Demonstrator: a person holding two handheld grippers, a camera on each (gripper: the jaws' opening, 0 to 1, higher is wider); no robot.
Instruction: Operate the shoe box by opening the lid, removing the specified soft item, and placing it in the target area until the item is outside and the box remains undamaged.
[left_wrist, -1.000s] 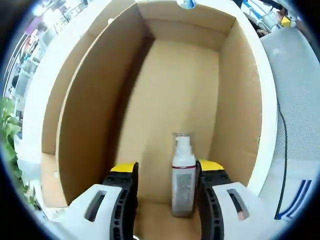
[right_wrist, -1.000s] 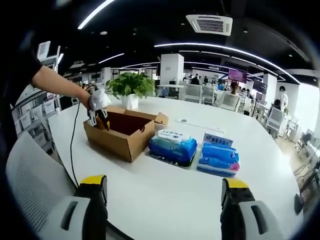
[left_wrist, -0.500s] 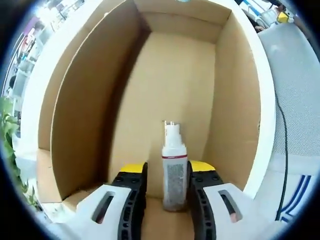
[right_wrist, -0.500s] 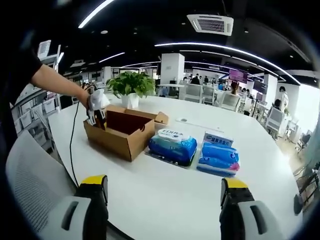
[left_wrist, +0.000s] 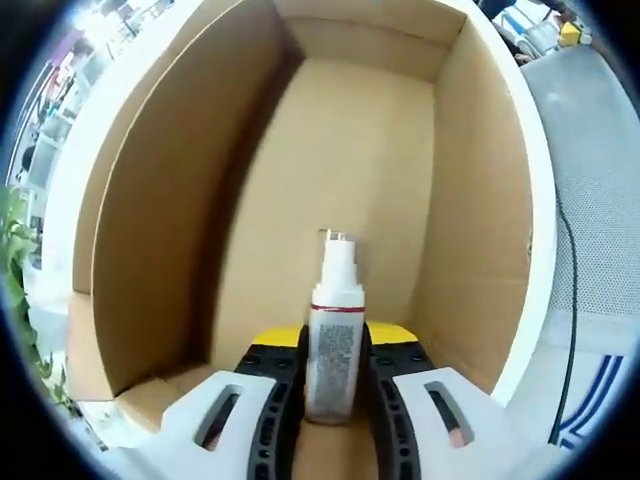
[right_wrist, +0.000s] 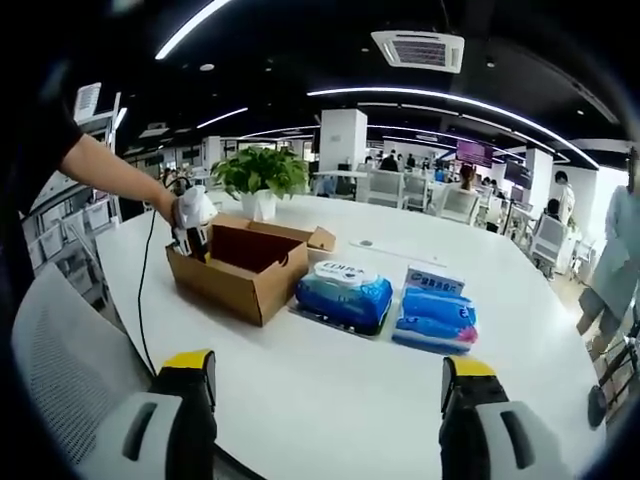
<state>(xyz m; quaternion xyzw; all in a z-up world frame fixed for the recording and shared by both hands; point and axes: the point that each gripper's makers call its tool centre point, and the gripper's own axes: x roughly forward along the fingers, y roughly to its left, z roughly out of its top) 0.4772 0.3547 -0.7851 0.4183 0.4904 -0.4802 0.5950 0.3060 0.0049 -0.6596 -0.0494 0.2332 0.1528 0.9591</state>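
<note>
while the right gripper (right_wrist: 325, 425) hangs wide apart, the left gripper (left_wrist: 335, 385) clamps the bottle (left_wrist: 333, 330) inside the box (left_wrist: 150, 180).

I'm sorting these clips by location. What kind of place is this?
Probably an open-plan office: a big white table, rows of desks with seated people behind, a ceiling air-conditioning vent and strip lights overhead.
</note>
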